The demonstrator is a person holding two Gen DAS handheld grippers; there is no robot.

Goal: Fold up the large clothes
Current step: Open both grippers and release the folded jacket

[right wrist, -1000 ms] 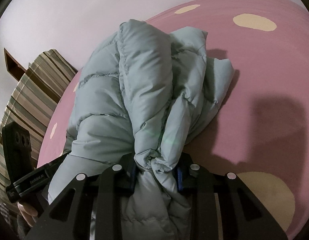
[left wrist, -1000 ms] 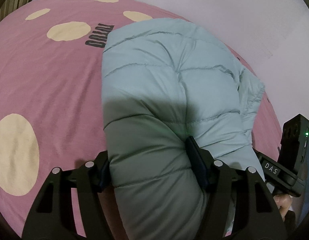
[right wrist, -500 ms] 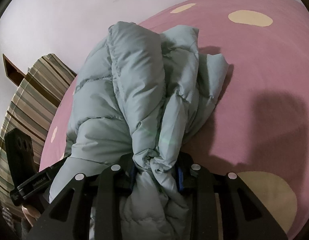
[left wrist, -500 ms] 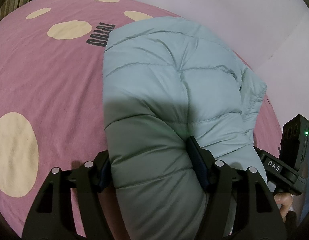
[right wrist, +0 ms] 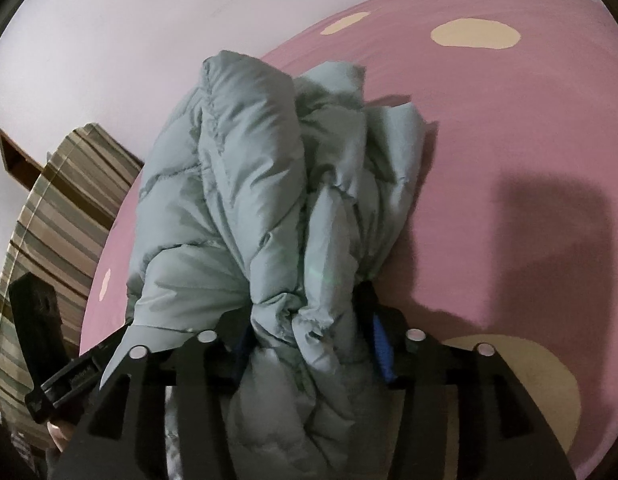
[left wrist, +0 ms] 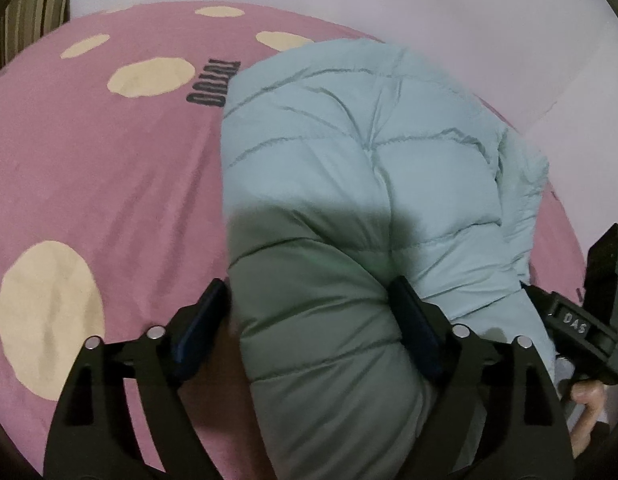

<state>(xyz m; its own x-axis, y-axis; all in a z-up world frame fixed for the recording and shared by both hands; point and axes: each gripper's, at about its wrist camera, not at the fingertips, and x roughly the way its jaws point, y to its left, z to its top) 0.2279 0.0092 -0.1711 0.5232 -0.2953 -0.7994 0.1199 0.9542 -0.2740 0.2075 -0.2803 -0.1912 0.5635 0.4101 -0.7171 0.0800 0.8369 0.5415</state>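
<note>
A pale blue-green puffer jacket lies bunched in a thick fold on the pink bed cover. My left gripper straddles its near end and its jaws are opening: the left finger stands clear of the cloth, while the right finger rests against it. In the right wrist view the jacket rises as a crumpled ridge. My right gripper has a wad of it between its jaws, which are also opening and no longer pinch it.
The pink cover has cream dots and dark lettering. A pale wall runs behind the bed. Striped bedding lies at the bed's far end. A person's hand grips the other tool at the right edge.
Both grippers' jaws have spread wider around the jacket. The left gripper's left finger has come off the cloth, and the wad in the right gripper has loosened.
</note>
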